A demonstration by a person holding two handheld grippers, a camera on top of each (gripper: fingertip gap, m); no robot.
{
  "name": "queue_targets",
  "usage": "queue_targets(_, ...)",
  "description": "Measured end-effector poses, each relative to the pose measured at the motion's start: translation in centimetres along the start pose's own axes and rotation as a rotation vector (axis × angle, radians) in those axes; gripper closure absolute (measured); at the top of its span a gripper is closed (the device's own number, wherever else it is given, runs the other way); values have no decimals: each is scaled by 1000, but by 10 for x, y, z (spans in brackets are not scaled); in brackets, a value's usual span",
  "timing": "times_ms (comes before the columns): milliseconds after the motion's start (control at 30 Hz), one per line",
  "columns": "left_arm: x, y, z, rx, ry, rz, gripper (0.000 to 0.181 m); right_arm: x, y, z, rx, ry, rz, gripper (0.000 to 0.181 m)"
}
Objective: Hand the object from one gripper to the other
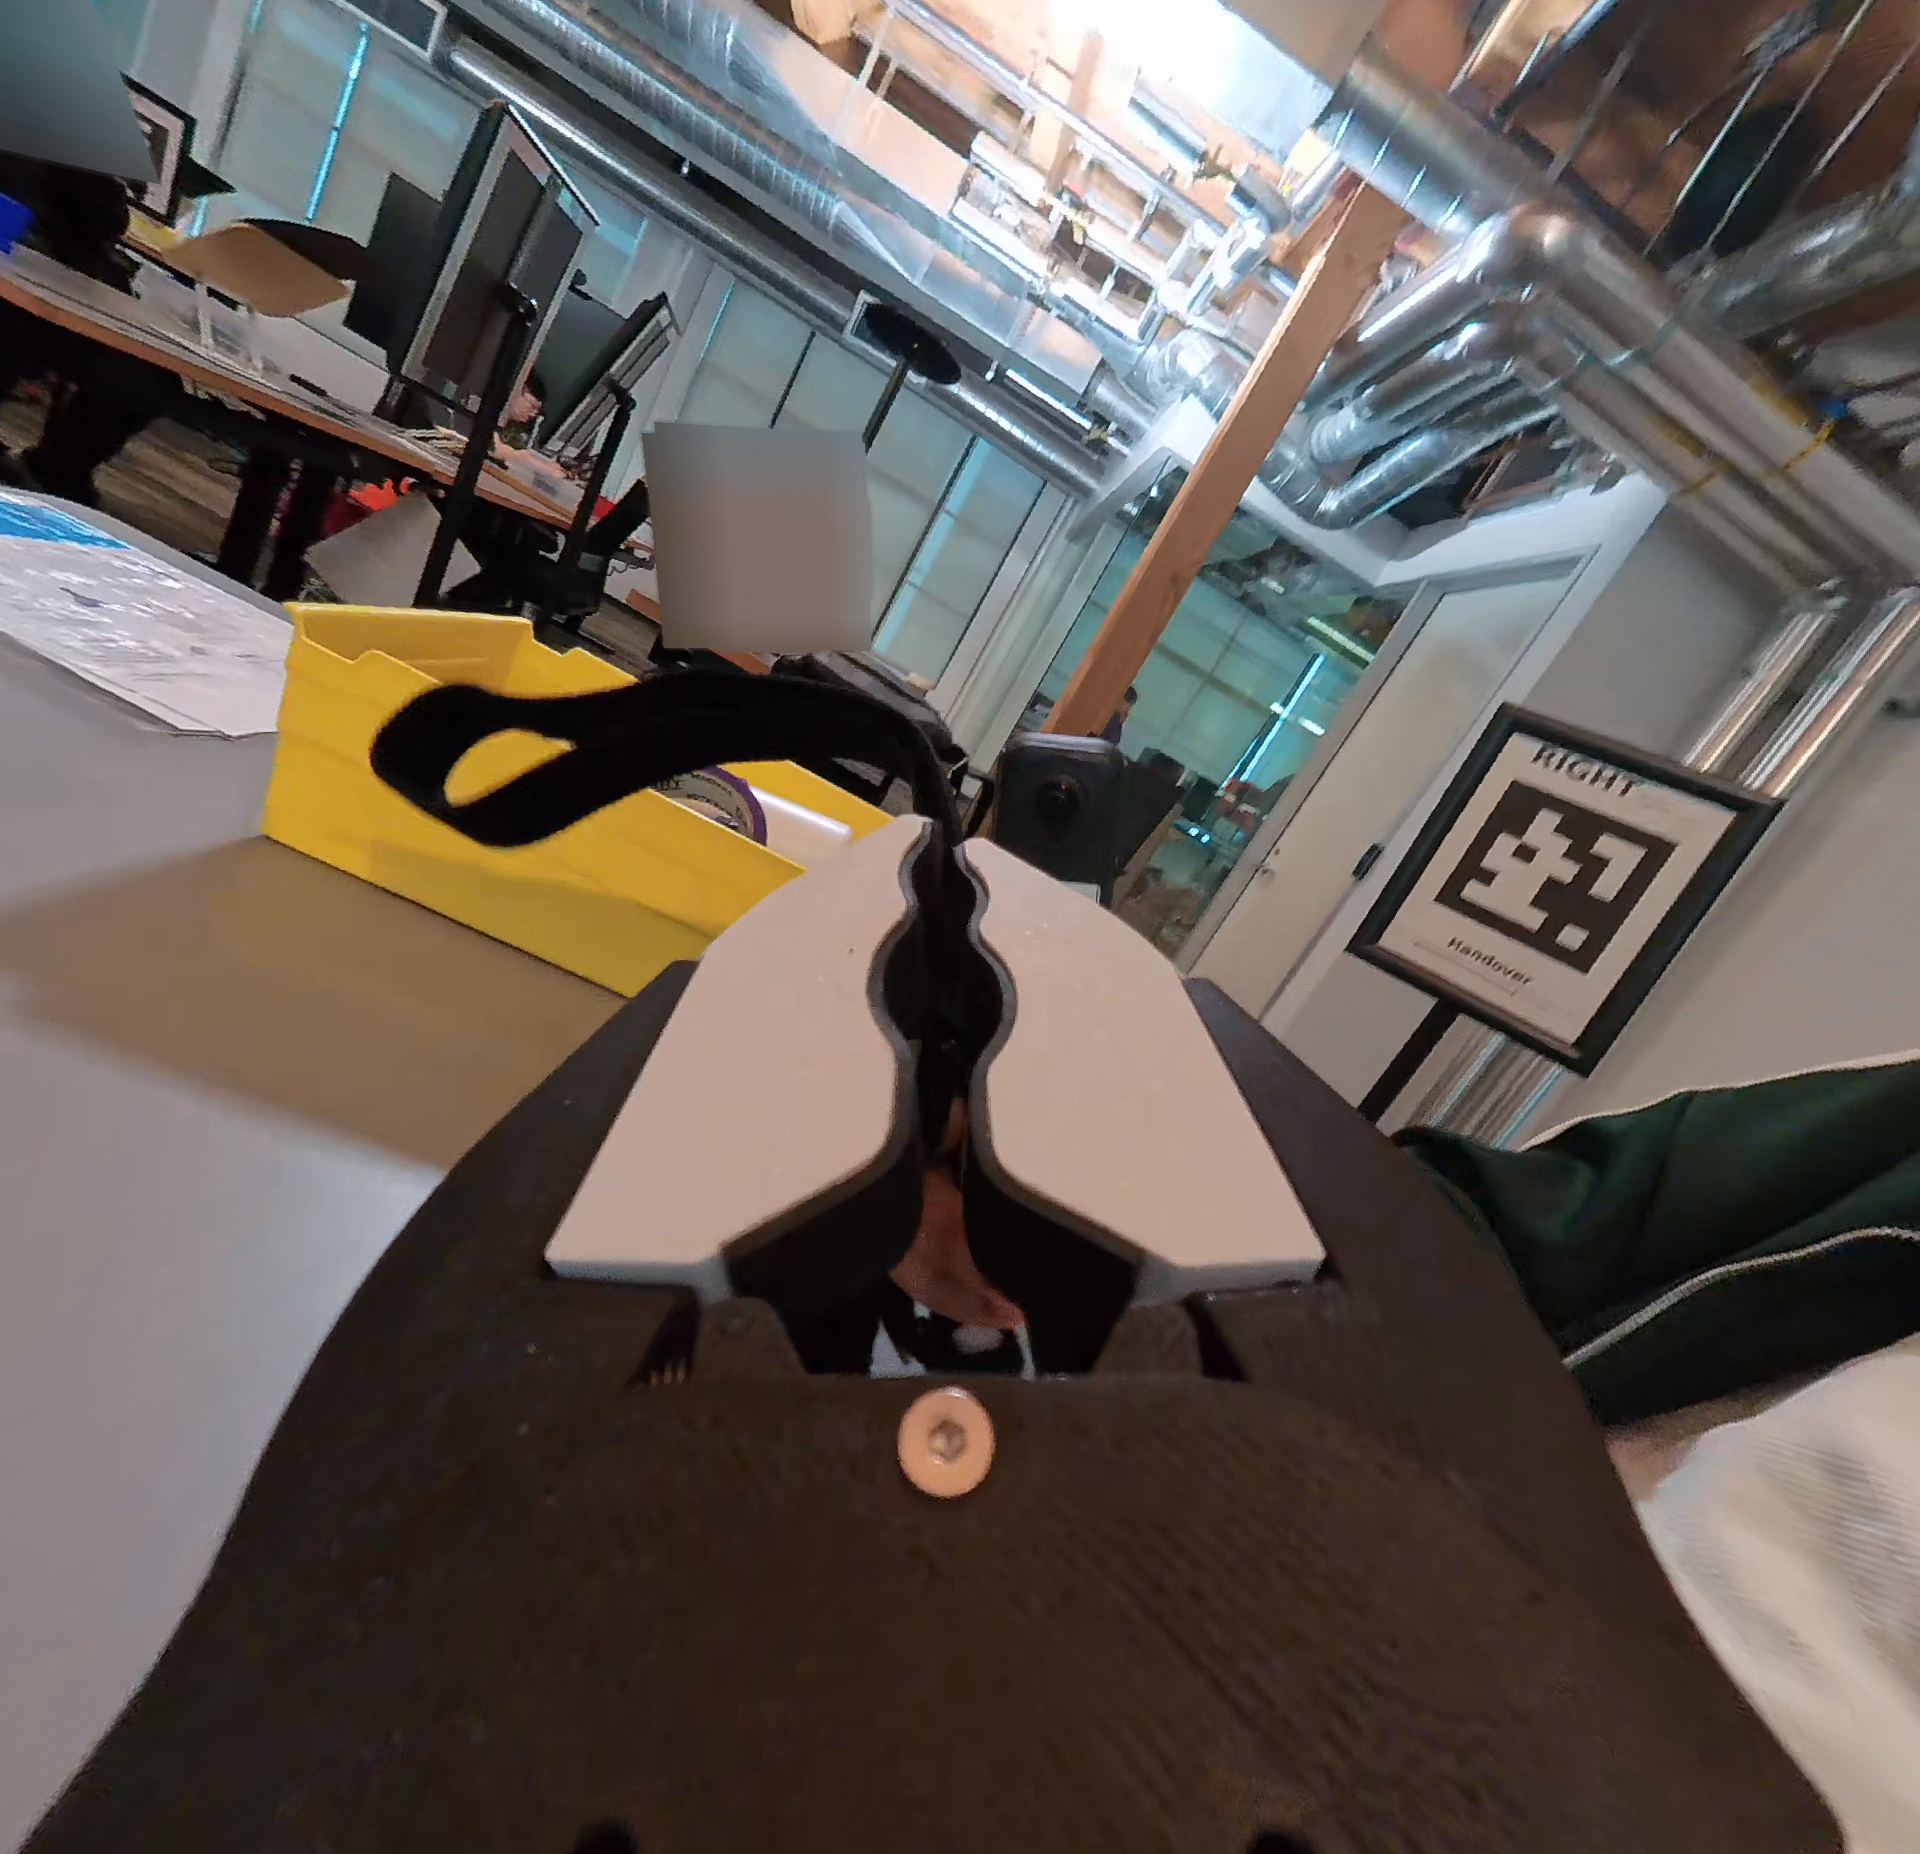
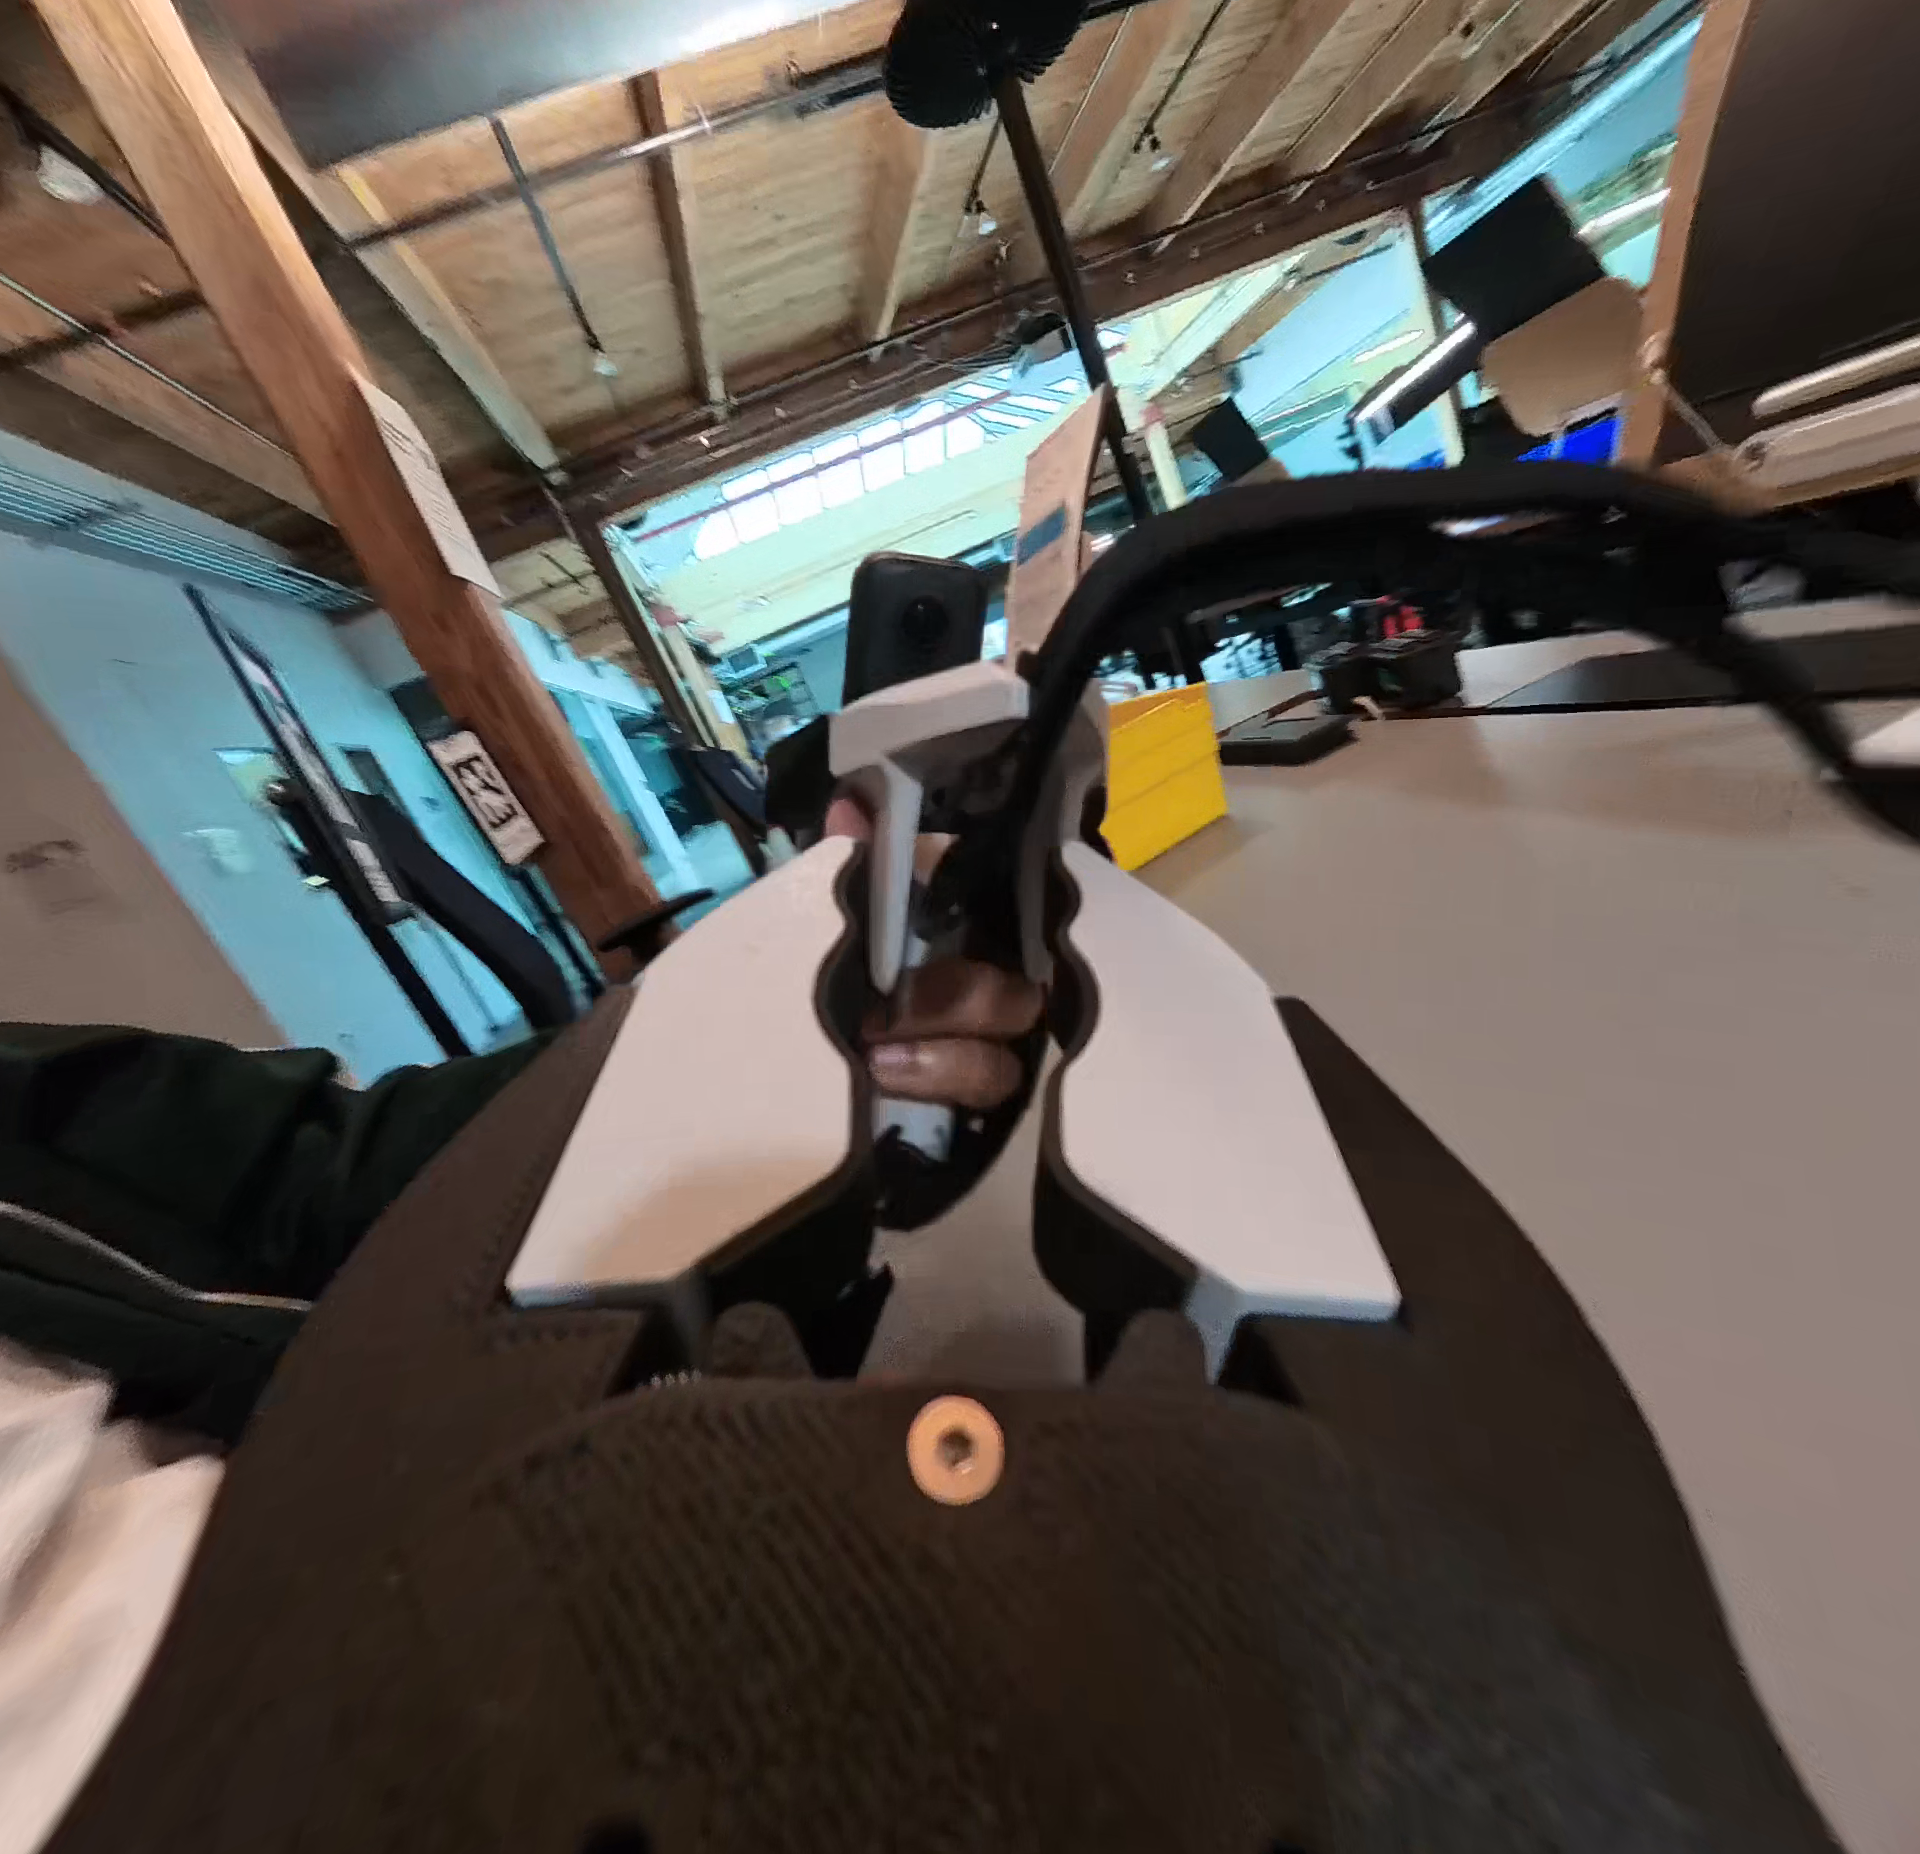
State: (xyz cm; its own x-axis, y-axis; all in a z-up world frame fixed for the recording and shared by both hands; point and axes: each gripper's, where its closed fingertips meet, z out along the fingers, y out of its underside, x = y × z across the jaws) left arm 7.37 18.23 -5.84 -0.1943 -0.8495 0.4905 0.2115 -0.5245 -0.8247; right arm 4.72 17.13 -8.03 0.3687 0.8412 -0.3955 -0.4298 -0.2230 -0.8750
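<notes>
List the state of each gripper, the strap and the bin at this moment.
left gripper: shut on the black strap.
right gripper: open, its fingers on either side of the left gripper's tips.
black strap: held aloft, looped end hanging free.
yellow bin: on the table, open-topped, holding a tape roll.
</notes>
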Motion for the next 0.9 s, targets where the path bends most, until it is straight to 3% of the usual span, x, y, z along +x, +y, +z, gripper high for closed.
queue_targets(100, 2, 5, 2, -7, -5, 44, 180, 1, 1, 0, 7, -17, 66, 153)
queue_targets(167, 5, 5, 3, 2, 7, 51, 180, 5, 2, -2, -4, 8, 83, 175)
queue_targets(367, 6, 3, 0, -33, 2, 146, 175, 11, -1, -8, -59, 59, -30, 177)
queue_targets(533, -8, -11, -15, -57, -94, 285, 157, 18, -6, -17, -119, 90, -136, 177)
queue_targets(633, -22, -6, -27, -189, -164, 377, 155, -4, -11, -19, -87, -125, 3, 177)
queue_targets(800, -40, 12, -41, -440, -298, 756, 139, -19, -13, -23, -64, -399, 413, 177)
queue_targets(867, -38, 11, -37, -435, -341, 869, 122, -25, -8, -22, -106, -453, 474, 177)
queue_targets(900, -31, 11, -33, -417, -326, 907, 122, -29, -5, -22, -127, -472, 484, 177)
